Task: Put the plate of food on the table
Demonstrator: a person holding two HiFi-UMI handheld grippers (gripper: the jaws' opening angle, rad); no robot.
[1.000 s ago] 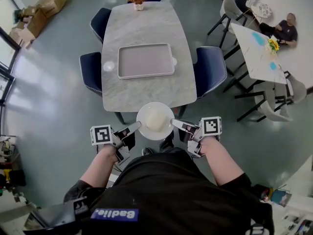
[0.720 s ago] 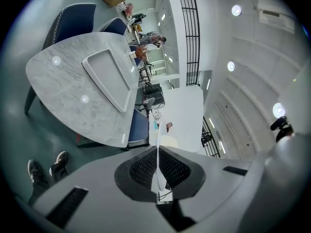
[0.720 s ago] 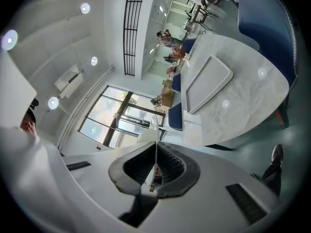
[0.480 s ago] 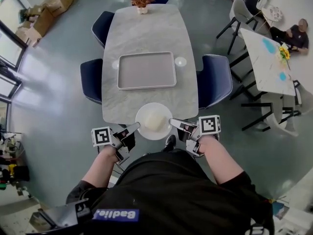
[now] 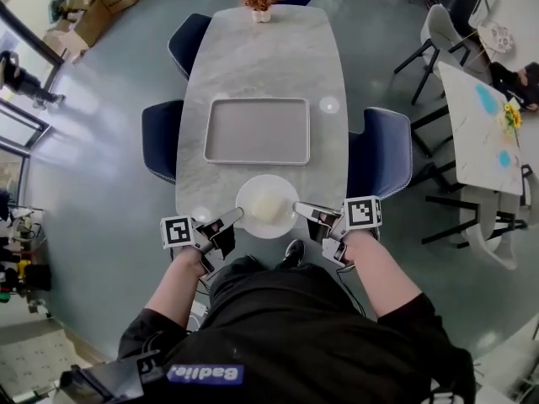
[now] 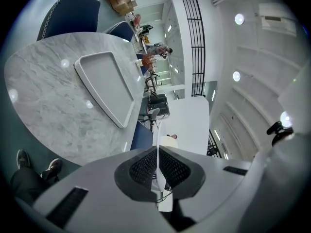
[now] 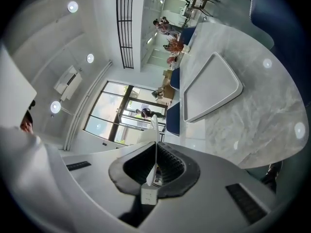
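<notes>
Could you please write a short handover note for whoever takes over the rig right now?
Left gripper: shut on the plate, left rim.
Right gripper: shut on its right rim.
The plate, with pale food on it, is at the near end of the marble table, just short of the empty tray.
Done: plate picked up and brought to the table.
Left: set it on the bare marble before the tray, then open both grippers. I cannot tell whether it touches yet.
</notes>
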